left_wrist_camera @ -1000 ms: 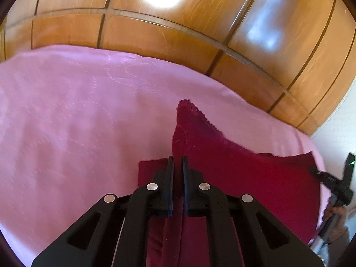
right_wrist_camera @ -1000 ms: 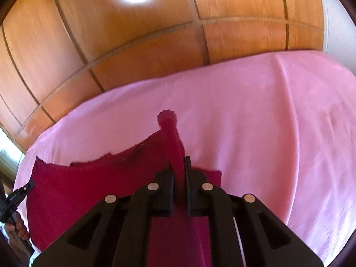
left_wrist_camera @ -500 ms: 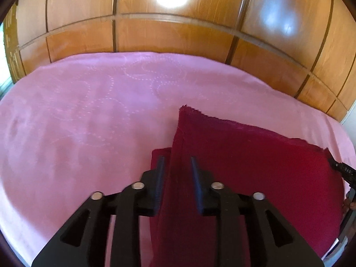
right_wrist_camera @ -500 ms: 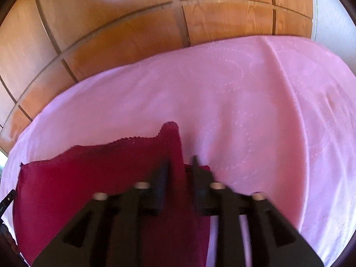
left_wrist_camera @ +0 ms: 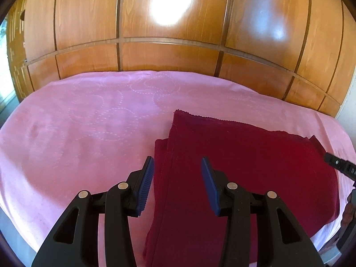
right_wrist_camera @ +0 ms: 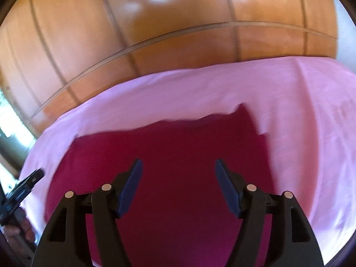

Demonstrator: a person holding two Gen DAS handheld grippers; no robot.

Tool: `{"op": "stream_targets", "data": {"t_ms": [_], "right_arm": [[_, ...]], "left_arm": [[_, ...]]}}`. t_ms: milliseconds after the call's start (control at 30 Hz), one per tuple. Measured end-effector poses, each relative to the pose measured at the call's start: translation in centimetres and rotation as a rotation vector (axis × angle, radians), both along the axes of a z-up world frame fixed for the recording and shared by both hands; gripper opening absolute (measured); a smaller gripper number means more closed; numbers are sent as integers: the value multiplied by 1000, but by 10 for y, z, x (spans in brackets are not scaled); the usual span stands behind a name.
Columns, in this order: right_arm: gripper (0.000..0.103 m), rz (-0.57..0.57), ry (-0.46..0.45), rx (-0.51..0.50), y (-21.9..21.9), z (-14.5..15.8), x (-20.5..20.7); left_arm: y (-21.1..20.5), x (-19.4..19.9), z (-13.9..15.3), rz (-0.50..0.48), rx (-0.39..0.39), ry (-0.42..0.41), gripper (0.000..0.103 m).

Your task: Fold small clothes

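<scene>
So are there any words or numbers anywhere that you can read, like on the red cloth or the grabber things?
None can be read.
Dark red cloth: plain, no label or print showing.
Pink bedcover: only a stitched dotted pattern, no letters.
Wooden panels: no signs.
Left gripper and right gripper: no markings visible up close.
Right gripper's edge in the left wrist view: tiny pale marks, too small to read.

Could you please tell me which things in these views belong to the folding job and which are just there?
Job:
red cloth, folded
left gripper, open
right gripper, open

Just there:
pink bedspread
wooden panels
</scene>
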State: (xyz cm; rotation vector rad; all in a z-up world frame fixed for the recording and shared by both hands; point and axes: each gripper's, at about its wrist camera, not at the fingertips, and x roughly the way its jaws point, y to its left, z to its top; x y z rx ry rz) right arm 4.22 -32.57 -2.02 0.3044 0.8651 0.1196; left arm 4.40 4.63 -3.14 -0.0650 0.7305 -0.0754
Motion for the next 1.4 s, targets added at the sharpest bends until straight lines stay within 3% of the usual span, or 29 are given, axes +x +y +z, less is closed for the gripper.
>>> {"op": "stream_targets", "data": {"t_ms": [200,267,333,433,533,700,800,833,867,900,967,1100,1233,1333,1400], "right_arm": [[67,47,38,-23,27,-14,-9],[70,35,106,-36,25,-31,-4],[71,34,104,-40,25,-40,-6],[90,87,101,-50,34,-44,-8],[99,88,108,-58,42,-46,-6],[101,81,141,-53,45,-50,3],[101,90,114,-47,44,-51,0],[101,93,107,-54,44,-51,0],[101,93,98,-64,46,-52,-1],[101,91,92,-72,47,-53,-1],[101,88,86,-78,47,-53,-3],[101,92,59,-94,47,-56,-6],[101,85,38,-96,48,-57,-8],[101,85,25,-99,53,-58,-6],[101,85,22,-96,53,-58,-6]], "left_arm": [[5,-14,-2,7,13,14,43],[11,-14,-7,17,15,26,61],[21,-17,-13,29,-4,41,61],[43,-25,-26,23,-93,81,61],[66,-38,-37,38,-158,104,61],[90,-49,-45,8,-329,150,61],[89,-48,-47,-54,-458,175,61],[83,-47,-48,-76,-465,187,54],[76,-45,-50,-100,-458,203,28],[68,-43,-54,-90,-402,224,20],[63,-42,-57,-76,-363,225,16],[59,-47,-52,-39,-306,223,18],[46,-51,-25,-9,-159,142,22],[30,-40,-7,14,-64,94,41],[15,-29,2,-6,-53,74,41]]}}
